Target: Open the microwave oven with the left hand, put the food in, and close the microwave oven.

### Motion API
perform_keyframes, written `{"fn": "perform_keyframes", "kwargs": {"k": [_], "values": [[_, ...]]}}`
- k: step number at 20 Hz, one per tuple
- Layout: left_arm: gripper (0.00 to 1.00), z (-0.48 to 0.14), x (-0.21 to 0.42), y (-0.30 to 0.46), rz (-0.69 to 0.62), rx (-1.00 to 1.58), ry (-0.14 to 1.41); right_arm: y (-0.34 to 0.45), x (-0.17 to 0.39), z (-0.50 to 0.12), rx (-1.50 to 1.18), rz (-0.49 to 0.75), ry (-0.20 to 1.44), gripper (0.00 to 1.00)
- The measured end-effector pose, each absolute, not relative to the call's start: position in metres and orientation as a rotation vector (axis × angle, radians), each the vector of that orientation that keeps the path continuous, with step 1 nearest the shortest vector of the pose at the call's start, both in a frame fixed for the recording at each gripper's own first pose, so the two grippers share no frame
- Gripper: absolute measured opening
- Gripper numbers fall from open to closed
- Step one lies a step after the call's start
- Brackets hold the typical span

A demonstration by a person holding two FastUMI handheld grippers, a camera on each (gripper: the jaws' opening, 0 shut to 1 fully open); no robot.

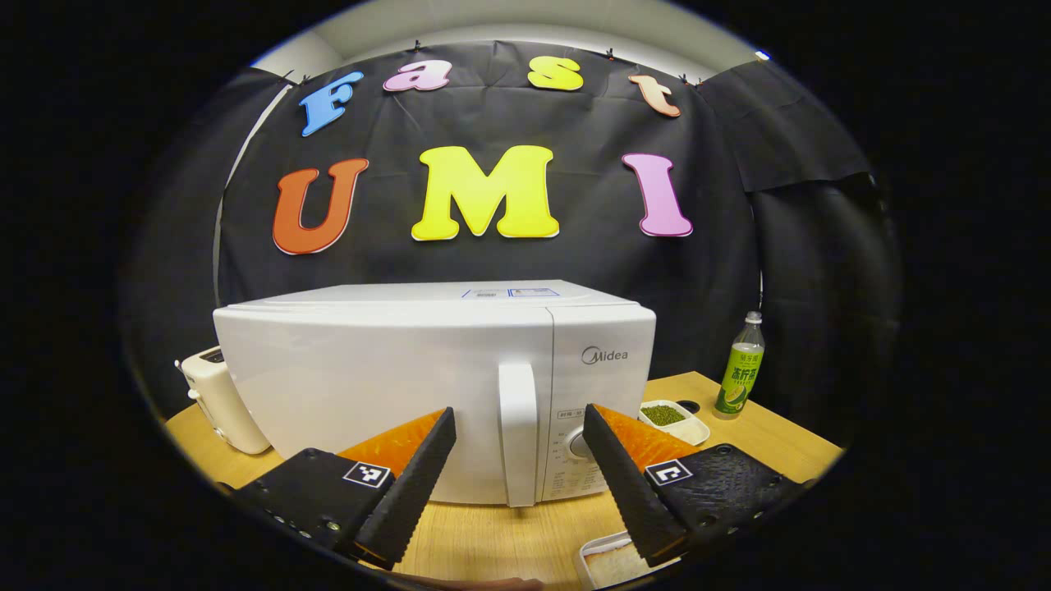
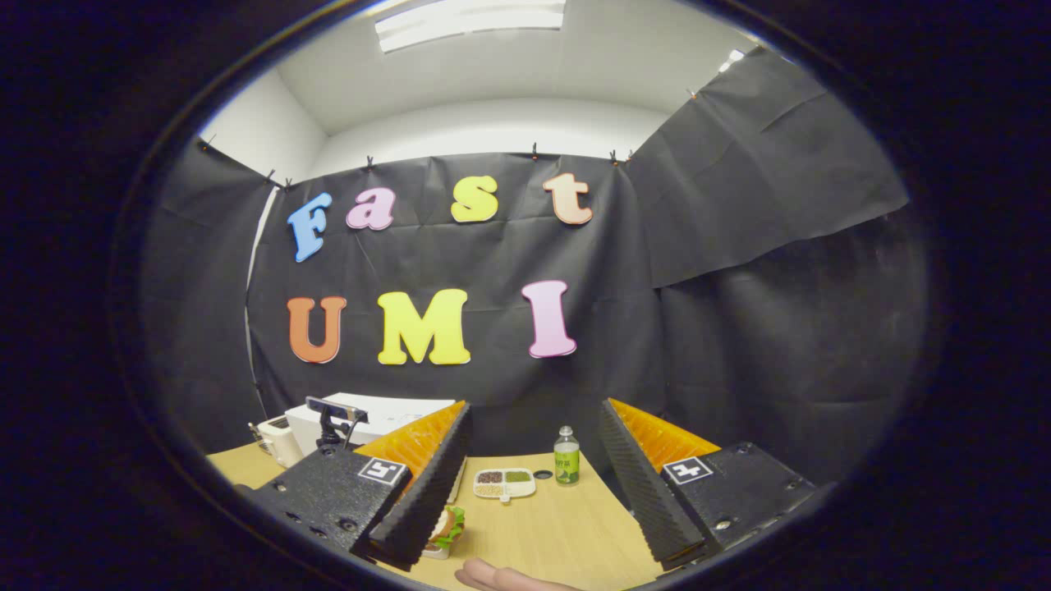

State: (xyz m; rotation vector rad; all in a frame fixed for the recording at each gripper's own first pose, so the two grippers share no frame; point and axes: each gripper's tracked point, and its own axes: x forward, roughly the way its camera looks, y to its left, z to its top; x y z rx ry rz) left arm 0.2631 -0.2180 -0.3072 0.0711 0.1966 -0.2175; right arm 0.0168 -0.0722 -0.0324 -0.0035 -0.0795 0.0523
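Left gripper (image 1: 519,460): spread, empty, lined up on door handle (image 1: 518,427) of shut microwave (image 1: 394,369).
Right gripper (image 2: 534,484): spread, empty, waiting.
Food (image 2: 447,525): apparently a sandwich, on table (image 2: 558,533).

microwave (image 1: 386,394): white, boxy, sitting upright on the wooden table, its front facing the left gripper view.
door: sitting fully closed, flush with the microwave's front.
handle (image 1: 518,433): white vertical bar, standing at the door's right edge, just left of the microwave's control panel.
food (image 2: 444,529): sandwich with green leaves showing, lying on the table well right of the microwave, partly hidden.
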Motion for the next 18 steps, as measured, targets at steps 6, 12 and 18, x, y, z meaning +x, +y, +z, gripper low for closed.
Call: {"fn": "perform_keyframes", "kwargs": {"k": [6,12,18], "values": [[0.86,-0.32,0.272,-0.217,-0.156,0.118,0.184,-0.073,0.022,-0.044,-0.042,0.079,-0.076,0.91],[0.84,-0.319,0.276,-0.216,-0.164,0.073,0.128,-0.075,0.022,-0.048,-0.069,0.073,-0.079,0.98],[0.38,-0.325,0.279,-0.225,-0.172,0.101,0.131,-0.078,0.021,-0.056,-0.073,0.064,-0.036,0.98]]}}
